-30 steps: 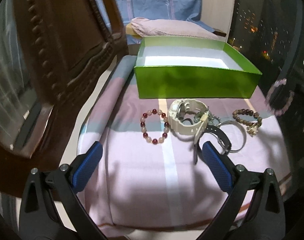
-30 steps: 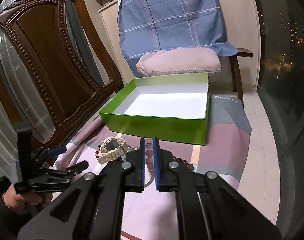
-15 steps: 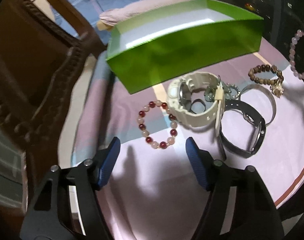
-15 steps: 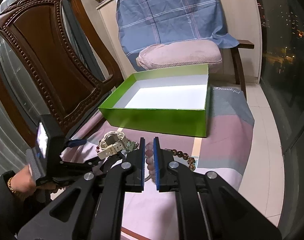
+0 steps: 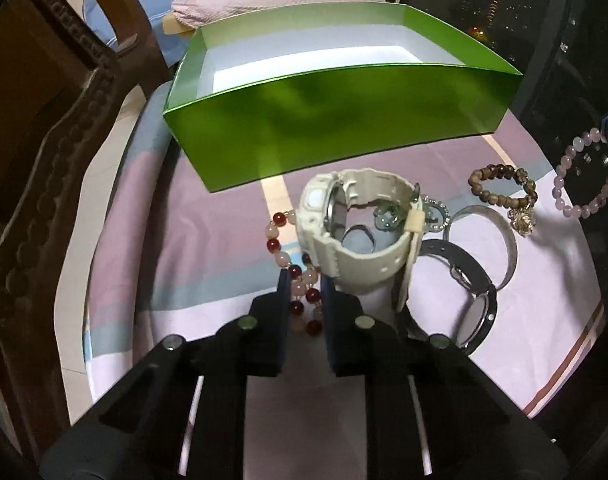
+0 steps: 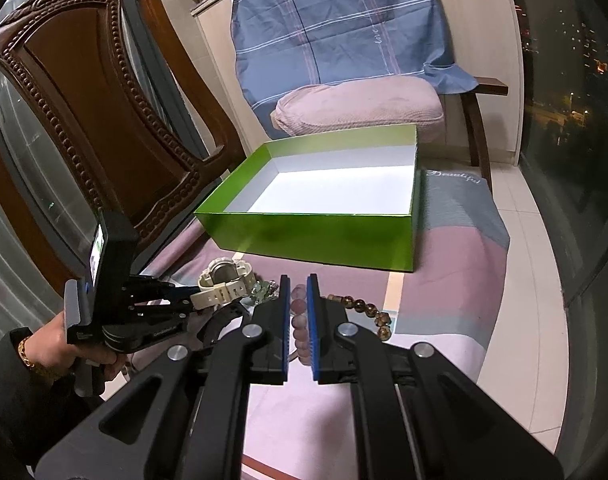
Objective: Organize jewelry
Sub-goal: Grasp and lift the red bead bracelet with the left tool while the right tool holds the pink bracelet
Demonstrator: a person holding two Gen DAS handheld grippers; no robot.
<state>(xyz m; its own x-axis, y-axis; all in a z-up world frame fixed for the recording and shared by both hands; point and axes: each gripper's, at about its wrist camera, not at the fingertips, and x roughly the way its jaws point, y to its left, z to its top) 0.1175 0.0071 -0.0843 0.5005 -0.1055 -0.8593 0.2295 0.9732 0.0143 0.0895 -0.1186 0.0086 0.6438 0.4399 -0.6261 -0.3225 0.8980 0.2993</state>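
Observation:
My left gripper (image 5: pixel 302 280) is shut on the red and pink bead bracelet (image 5: pixel 278 234), low over the cloth-covered table (image 5: pixel 208 248). Beside it lie a cream watch (image 5: pixel 343 220), a silver bangle (image 5: pixel 481 236), a dark watch (image 5: pixel 463 276) and a brown bead bracelet (image 5: pixel 499 188). My right gripper (image 6: pixel 296 286) is shut on a pale pink bead bracelet (image 6: pixel 300 322), which also shows in the left wrist view (image 5: pixel 583 184). The open green box (image 5: pixel 335 92) stands empty behind the jewelry and also shows in the right wrist view (image 6: pixel 315 236).
A carved wooden chair (image 6: pixel 84 92) stands at the left. A pink cushion (image 6: pixel 355 108) and a blue plaid cloth (image 6: pixel 335 24) sit on a chair behind the box. A dark window (image 6: pixel 575 60) is at the right. The table edge is near.
My left gripper moved forward and closed on the red and pink bracelet; it was open before. My right gripper stayed shut on the pale pink bracelet and barely moved.

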